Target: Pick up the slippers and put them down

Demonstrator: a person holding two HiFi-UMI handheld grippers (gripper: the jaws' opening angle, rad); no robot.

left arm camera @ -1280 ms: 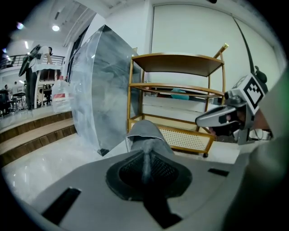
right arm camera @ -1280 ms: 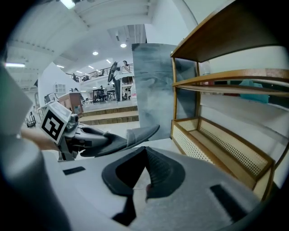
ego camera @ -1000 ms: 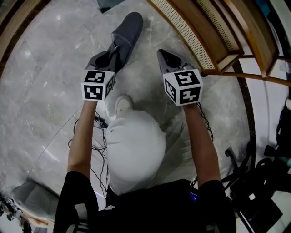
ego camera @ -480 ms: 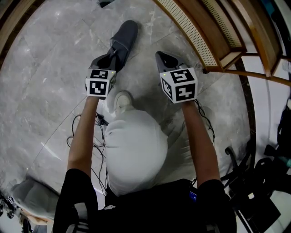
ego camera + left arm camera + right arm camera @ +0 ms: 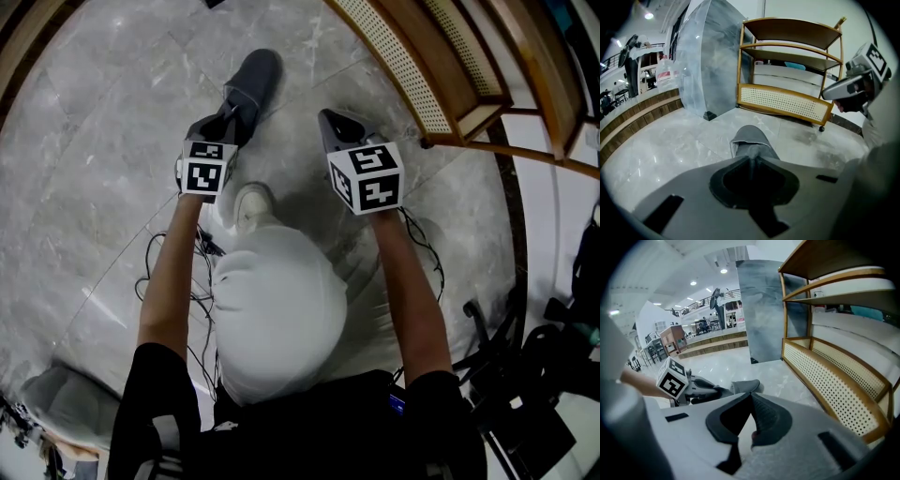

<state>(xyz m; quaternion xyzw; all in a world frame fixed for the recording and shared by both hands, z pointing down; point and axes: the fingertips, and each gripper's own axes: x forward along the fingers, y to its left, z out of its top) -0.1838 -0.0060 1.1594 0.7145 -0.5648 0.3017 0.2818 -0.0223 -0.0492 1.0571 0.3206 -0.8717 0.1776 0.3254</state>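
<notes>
Left gripper (image 5: 752,159) clamped on the rear end of the grey slipper (image 5: 251,82), which juts forward low over the marble floor (image 5: 94,150); right gripper (image 5: 751,395) closed, empty; slipper judged light, soft, floppy; firmest hold likely the sole edge.
</notes>
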